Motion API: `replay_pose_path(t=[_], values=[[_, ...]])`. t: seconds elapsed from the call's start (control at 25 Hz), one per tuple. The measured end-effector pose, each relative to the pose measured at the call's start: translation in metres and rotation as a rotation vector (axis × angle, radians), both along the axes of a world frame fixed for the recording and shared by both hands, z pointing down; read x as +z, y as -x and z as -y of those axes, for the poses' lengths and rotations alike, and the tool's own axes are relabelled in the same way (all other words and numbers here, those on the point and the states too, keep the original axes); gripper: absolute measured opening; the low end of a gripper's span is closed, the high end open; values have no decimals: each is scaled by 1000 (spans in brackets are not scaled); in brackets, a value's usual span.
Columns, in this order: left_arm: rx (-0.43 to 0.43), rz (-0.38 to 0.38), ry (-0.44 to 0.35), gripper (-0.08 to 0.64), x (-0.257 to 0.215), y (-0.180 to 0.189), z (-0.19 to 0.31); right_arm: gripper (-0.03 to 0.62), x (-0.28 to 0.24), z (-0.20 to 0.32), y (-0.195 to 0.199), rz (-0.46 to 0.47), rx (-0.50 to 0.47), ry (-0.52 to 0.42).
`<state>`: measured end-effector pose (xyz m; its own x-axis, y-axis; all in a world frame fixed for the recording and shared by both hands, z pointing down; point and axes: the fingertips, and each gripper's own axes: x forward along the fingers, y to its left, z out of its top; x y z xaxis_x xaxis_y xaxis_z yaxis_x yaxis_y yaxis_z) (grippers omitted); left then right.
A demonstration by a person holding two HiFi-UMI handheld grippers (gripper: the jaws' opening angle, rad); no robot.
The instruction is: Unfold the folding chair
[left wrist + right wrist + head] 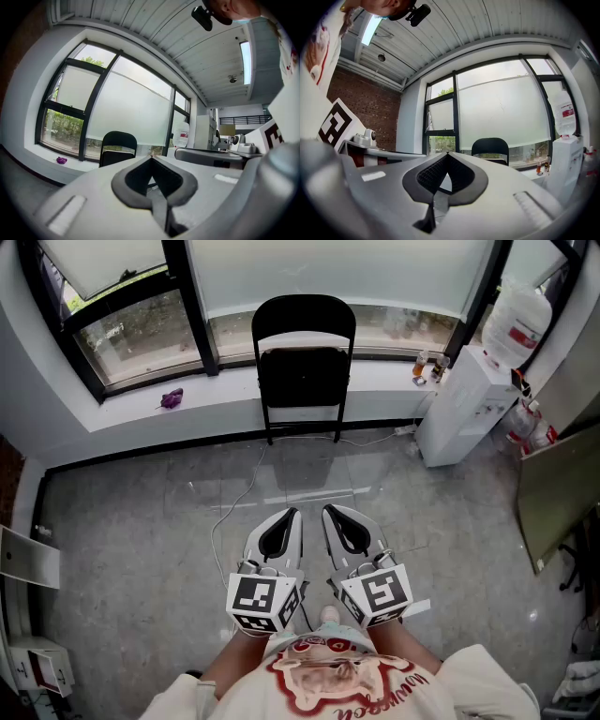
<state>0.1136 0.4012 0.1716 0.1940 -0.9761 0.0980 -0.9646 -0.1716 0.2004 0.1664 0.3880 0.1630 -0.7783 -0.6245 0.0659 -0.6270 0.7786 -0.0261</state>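
Observation:
A black folding chair stands folded against the low window ledge at the far side of the floor, its seat tipped up against the backrest. It also shows small and far off in the left gripper view and in the right gripper view. My left gripper and right gripper are held side by side close to the person's body, pointing at the chair and well short of it. Both are shut with nothing between the jaws, as the left gripper and right gripper show in their own views.
A white water dispenser with a large bottle stands right of the chair. Small bottles and a purple object lie on the ledge. A thin cable trails over the grey floor. A dark panel leans at right.

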Motion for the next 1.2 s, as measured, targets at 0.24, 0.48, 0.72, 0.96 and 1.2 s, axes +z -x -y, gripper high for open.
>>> replay_pose_path(t=[0.24,0.48,0.72,0.96,1.2], values=[[1,3,-2,5,1,-1,-4,21,-1,-6,0,1,-4,-10],[2,2,-5,5,-3,-2,-12,21,-3,-15,2,-2,-9,-12],[2,8,-10,5,-4,1,-19,21,-5,-24,8,-12,-17,-30],[9,7,-6,5,-3,7,-26,21,-7,-32,17,-10,-13,-35],[19,9,-10,5,-2,20,-36,21,-4,-39,27,-8,5,-33]])
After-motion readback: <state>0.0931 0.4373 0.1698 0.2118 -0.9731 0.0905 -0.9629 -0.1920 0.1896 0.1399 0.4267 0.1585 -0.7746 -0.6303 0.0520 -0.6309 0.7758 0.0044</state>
